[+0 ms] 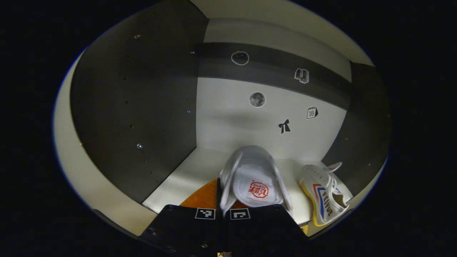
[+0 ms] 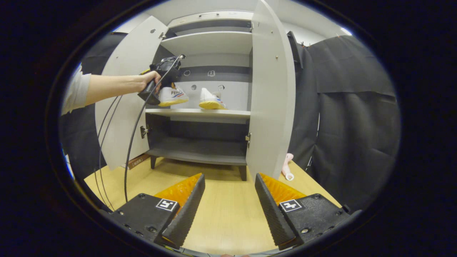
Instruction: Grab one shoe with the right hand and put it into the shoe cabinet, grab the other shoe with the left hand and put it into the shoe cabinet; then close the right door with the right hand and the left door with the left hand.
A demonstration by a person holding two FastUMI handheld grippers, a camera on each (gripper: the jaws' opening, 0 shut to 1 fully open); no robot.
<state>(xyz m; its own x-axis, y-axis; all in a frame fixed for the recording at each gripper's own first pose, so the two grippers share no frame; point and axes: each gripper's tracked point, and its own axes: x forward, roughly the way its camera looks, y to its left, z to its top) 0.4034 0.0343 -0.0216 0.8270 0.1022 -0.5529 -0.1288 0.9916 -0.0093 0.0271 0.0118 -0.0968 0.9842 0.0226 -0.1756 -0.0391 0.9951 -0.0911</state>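
The left tool [image 1: 223, 210] is clenched on the heel of a white shoe [image 1: 254, 178], holding it inside the shoe cabinet [image 2: 210, 43] just above the middle shelf [image 2: 200, 113] — the other shoe [image 1: 323, 194] already lies to its right, near the cabinet's side wall. The right tool [image 2: 228, 200] hangs released over the tabletop [image 2: 228, 214], facing the cabinet, both doors open — left door [image 2: 123, 117], right door [image 2: 269, 92].

A pale pink object [image 2: 286, 166] lies on the wooden floor [image 2: 221, 214] (beside black cloth [image 2: 353, 142]).
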